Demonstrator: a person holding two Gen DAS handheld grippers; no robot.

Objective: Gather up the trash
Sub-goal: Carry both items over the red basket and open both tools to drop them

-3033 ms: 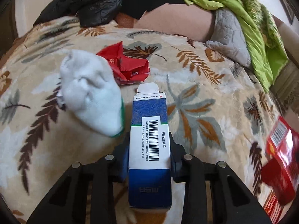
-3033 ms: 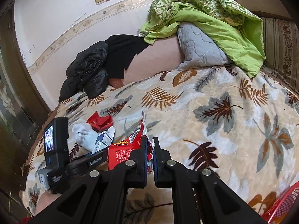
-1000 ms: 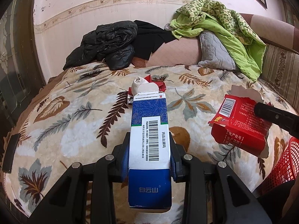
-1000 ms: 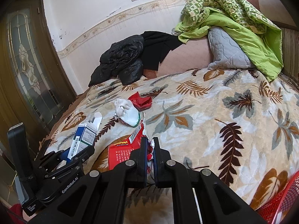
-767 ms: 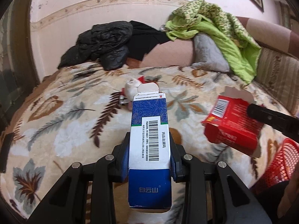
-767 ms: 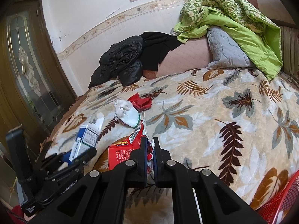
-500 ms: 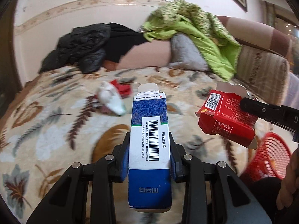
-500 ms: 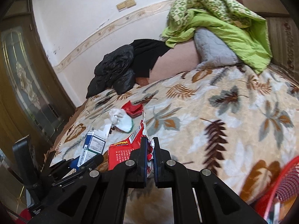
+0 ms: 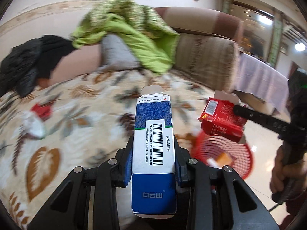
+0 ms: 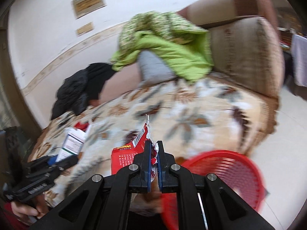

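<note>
My left gripper (image 9: 153, 151) is shut on a blue and white carton (image 9: 153, 143) with a barcode, held upright above the bed's edge. My right gripper (image 10: 153, 153) is shut on the torn edge of a red box (image 10: 128, 157). In the left wrist view that red box (image 9: 220, 118) hangs just above a red mesh basket (image 9: 226, 153) on the floor. The red mesh basket (image 10: 226, 174) lies low right of the right gripper. On the bed stay a white crumpled wad (image 9: 34, 126) and a red wrapper (image 9: 41, 109).
The bed has a leaf-patterned cover (image 9: 80, 103). A green blanket (image 9: 130, 32), a grey pillow (image 9: 117, 53) and black clothes (image 9: 23, 63) lie at its head. A brown sofa arm (image 10: 245, 55) borders the bed. Pale floor tiles (image 10: 287, 134) surround the basket.
Both grippers swung right, away from the bed's middle toward the floor. The red basket has come well into both views, and the red box now hangs over it. Grips unchanged.
</note>
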